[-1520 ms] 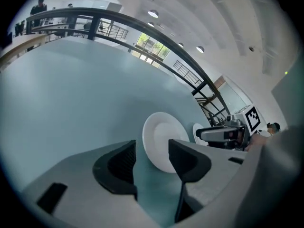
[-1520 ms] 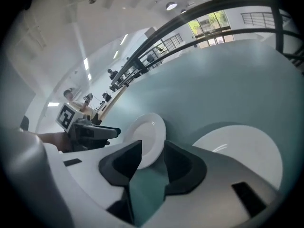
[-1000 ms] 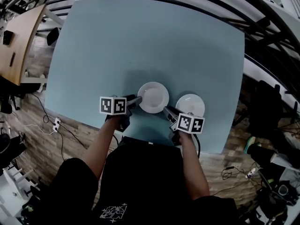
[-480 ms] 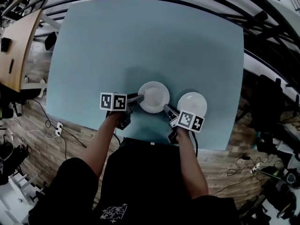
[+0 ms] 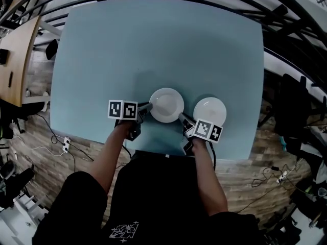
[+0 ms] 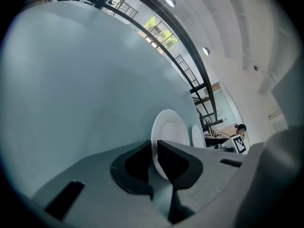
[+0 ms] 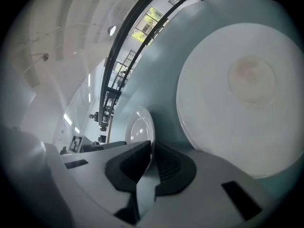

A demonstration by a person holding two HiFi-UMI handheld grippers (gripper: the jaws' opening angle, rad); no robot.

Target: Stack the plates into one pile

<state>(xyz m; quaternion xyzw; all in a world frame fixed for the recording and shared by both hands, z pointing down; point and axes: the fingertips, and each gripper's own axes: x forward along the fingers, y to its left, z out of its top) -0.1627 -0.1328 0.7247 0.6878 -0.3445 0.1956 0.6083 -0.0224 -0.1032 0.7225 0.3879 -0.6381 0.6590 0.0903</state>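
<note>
White plate point(image 5: 166, 105): your left gripper point(image 5: 147, 107) and right gripper point(image 5: 180, 117) have just closed on its rim; second plate point(image 5: 210, 108) lies just right of the right gripper.

The left gripper point(image 5: 147, 107) is held forward and downward at the end of the left forearm point(image 5: 110, 154), with its marker cube point(image 5: 122, 109) facing up. The right gripper point(image 5: 182, 118) is held on the right forearm point(image 5: 207, 180) and is angled inward toward the left one. The jaws of each gripper have just been closing. Both pairs are clamped on the rim of the white plate point(image 5: 166, 105), the left at its left edge and the right at its near right edge.
</note>
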